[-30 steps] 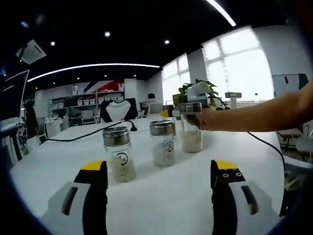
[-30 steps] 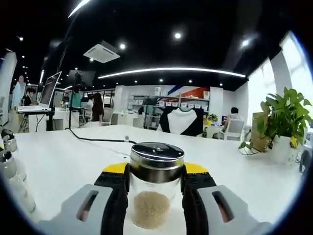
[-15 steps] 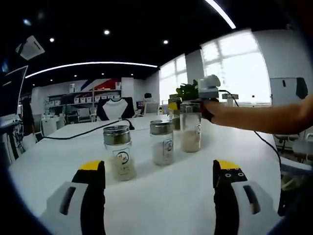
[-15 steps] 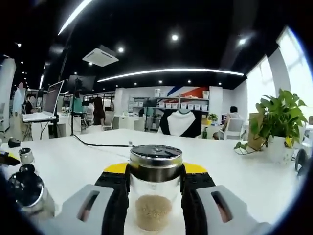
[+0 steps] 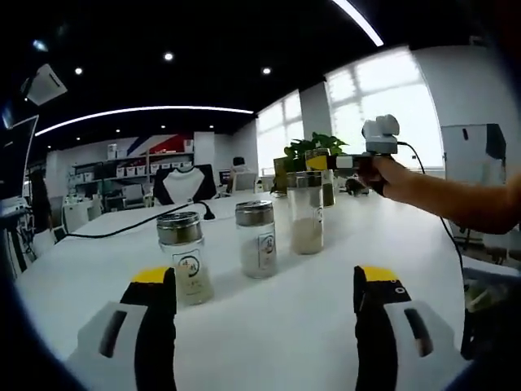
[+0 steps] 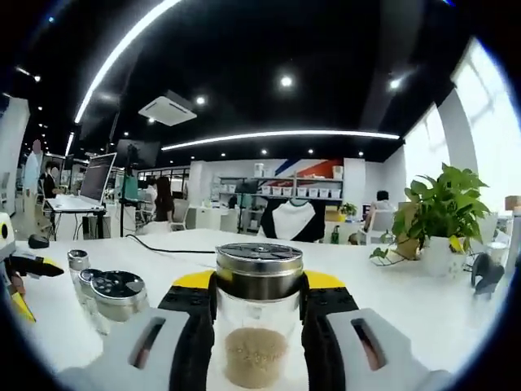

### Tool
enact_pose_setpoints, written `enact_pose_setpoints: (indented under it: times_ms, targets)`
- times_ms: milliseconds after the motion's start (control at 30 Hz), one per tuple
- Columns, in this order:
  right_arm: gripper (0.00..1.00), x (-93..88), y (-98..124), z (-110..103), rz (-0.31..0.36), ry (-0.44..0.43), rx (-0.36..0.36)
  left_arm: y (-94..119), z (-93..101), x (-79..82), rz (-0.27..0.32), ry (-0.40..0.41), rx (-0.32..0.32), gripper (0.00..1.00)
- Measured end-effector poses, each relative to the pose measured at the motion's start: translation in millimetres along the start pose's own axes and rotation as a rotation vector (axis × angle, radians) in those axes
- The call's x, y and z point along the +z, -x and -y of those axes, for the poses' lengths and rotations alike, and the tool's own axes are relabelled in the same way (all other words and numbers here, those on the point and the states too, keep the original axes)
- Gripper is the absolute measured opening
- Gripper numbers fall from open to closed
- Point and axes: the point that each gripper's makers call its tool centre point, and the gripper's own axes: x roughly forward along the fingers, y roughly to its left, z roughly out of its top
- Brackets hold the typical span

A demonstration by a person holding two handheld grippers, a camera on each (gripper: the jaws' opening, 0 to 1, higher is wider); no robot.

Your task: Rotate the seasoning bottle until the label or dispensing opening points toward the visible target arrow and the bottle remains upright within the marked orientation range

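Right tongs (image 6: 259, 326) clamp a clear cylindrical seasoning bottle (image 6: 258, 326) with ribbed metal cap, granules inside. Left tongs (image 5: 264, 326) gape open above the smooth white tabletop (image 5: 269, 326).

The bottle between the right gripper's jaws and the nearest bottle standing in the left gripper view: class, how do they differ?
The held bottle sits clamped in the right gripper; the nearest free bottle stands alone on the white table, ahead of the open left gripper. The free bottle shows a label; the held one shows none. Both are upright clear glass, metal-capped, holding pale seasoning.
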Motion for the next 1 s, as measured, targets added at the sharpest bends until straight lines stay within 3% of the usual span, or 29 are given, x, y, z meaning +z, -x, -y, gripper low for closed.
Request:
enact_pose_setpoints:
  times_ms: [133, 200, 333, 433, 633, 733, 800, 867, 933, 1000]
  targets:
    - [0.38, 4.8, 18.6, -9.9, 0.022, -0.03, 0.015, -2.3, 6.7, 1.3, 0.004, -0.009, -0.01, 0.95]
    - [0.37, 6.9, 27.1, -17.3, 0.026, 0.058, 0.017, -2.6, 8.1, 2.0, 0.008, -0.02, -0.013, 0.95]
    - [0.37, 9.4, 41.0, -29.6, 0.052, -0.019, 0.048, -3.0, 9.5, 1.6, 0.005, -0.033, -0.022, 0.95]
    - [0.37, 10.7, 47.8, -40.3, 0.08, -0.194, 0.11, -3.1, 10.8, 2.3, 0.008, -0.029, -0.03, 0.94]
    - [0.37, 20.2, 59.2, -64.9, 0.135, -0.187, 0.189, -8.2, 21.5, 5.8, 0.023, 0.004, -0.078, 0.9]
    - [0.37, 24.5, 64.5, -79.9, 0.151, -0.189, 0.249, -14.5, 40.4, 12.0, 0.054, 0.002, -0.15, 0.86]
    - [0.37, 27.5, 72.8, -102.9, 0.163, -0.191, 0.349, -15.2, 63.2, 16.5, 0.08, -0.024, -0.26, 0.82]
    - [0.37, 25.1, 77.3, -118.2, 0.155, -0.197, 0.401, -13.0, 81.9, 26.9, 0.13, 0.015, -0.351, 0.83]
    - [0.37, 21.2, 79.4, -127.9, 0.145, -0.191, 0.425, -11.4, 92.7, 32.5, 0.155, 0.052, -0.402, 0.8]
    - [0.37, 15.7, 81.1, -140.3, 0.144, -0.17, 0.458, -14.6, 93.0, 31.3, 0.144, 0.048, -0.395, 0.77]
